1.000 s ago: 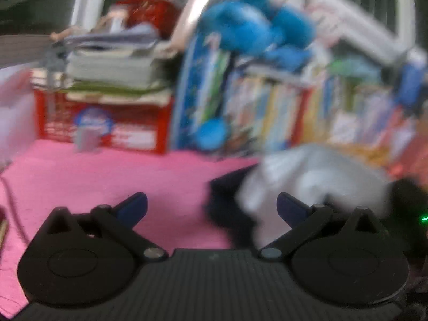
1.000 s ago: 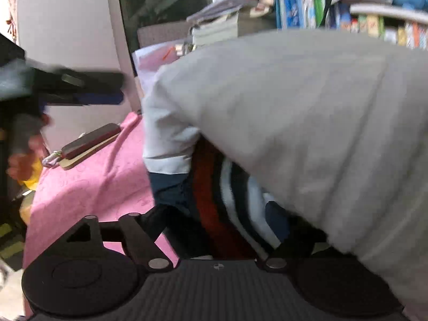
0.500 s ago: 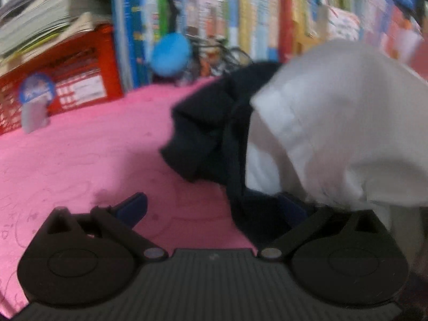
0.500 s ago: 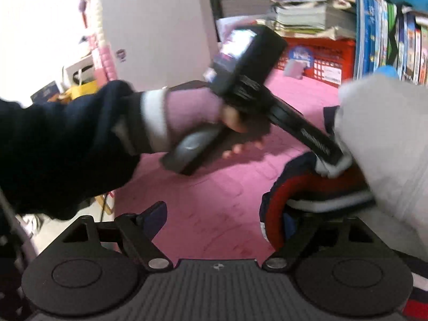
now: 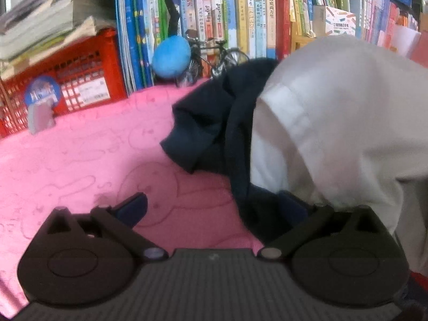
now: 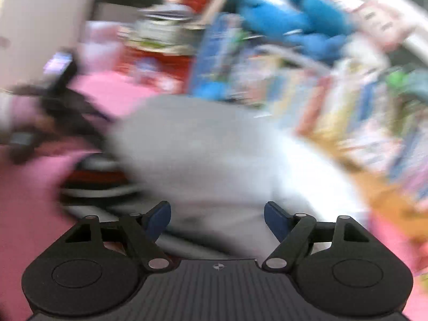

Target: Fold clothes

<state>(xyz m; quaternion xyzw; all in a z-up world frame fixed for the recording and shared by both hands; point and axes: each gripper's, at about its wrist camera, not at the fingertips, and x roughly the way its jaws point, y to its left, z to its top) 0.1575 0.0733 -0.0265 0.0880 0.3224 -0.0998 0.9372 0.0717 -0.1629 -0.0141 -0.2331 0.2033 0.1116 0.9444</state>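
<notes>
Both claws have shifted since half a second ago: the left wrist view has closed in slightly on the heap of clothes, while the right wrist view has swung away from the person's sleeve and now faces the heap through heavy motion blur.

Left claw [image 5: 211,206]: jaws stand wide apart. The left blue finger pad [image 5: 132,208] is over bare pink patterned cloth [image 5: 80,165] covering the worktop; the right finger is buried in the dark fabric at the lower centre of the frame. It is not closed on anything. Judgement: it is placed to take the hanging dark edge, but no grip is made.

Right claw [image 6: 217,220]: jaws are spread apart, with white fabric lying between and beyond them. Blur prevents telling whether the pads touch it; nothing is clamped.

Task items, right half of the left wrist frame: one loose white cotton garment [image 5: 339,123] draped in a mound over one crumpled dark navy garment [image 5: 211,123], both on the pink cloth and neither laid flat or squared. The right wrist view shows the white garment [image 6: 203,165] at centre and, at its left edge, a band of red, white and dark stripes [image 6: 96,179]; whether that is a third garment or part of the navy one cannot be told.

Count of surroundings: one red plastic lattice crate [image 5: 67,80] at upper left, one blue ball [image 5: 171,56], one miniature bicycle model [image 5: 214,56], one row of upright books [image 5: 240,16] along the top, too many to count reliably.
</notes>
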